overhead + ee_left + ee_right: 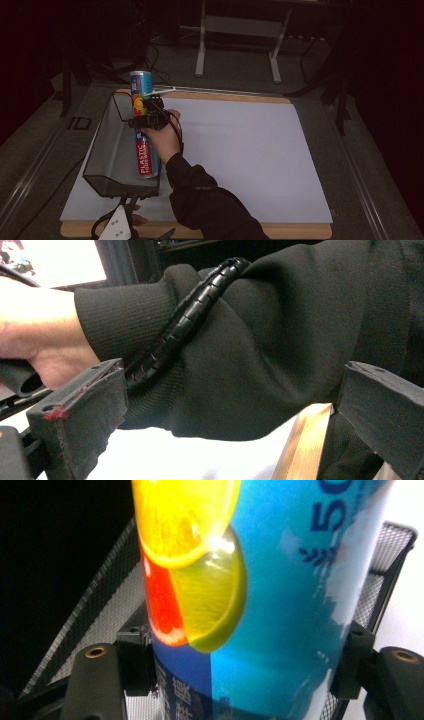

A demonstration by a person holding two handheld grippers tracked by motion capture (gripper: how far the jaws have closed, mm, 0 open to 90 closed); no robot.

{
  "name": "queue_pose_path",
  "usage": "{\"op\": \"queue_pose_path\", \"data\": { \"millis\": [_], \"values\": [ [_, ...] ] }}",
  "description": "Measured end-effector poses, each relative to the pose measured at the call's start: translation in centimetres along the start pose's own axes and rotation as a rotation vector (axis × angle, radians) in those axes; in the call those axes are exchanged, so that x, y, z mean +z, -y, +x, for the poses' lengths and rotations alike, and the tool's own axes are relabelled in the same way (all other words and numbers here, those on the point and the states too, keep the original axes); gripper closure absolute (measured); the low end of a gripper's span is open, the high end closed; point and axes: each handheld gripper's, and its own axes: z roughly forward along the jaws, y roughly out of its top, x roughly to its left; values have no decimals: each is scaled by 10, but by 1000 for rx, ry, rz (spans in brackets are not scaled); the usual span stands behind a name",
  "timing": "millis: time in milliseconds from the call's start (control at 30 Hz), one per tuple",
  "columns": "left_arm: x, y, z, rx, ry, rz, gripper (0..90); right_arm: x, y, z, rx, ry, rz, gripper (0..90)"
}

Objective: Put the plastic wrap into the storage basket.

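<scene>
The right gripper [145, 112] is clamped around the can [142, 125], whose long axis tilts steeply over the basket [102, 150]. The left gripper [117, 227] rests apart at the desk [240, 150] edge, jaws wide with nothing between them.

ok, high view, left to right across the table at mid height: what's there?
Black wire mesh basket → tall blue cylindrical can with fruit print and a red label, held in the right gripper and leaning inside the basket → bare white sheet covering the wooden table.
</scene>
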Motion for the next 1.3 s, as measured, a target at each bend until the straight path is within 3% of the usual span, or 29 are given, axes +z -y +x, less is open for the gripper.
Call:
{"op": "queue_pose_path", "data": {
  "millis": [367,733,833,1300],
  "values": [
    [0,0,-1,1,4,1,6,26,21,-3,48,39,127,317],
    [0,0,-1,3,5,-1,6,36,27,-6,85,95,84,315],
    [0,0,-1,2,7,0,6,41,28,-11,110,103,87,314],
    [-1,0,1,1,8,3,6,60,28,-17,127,124,117,310]
  ]
}}
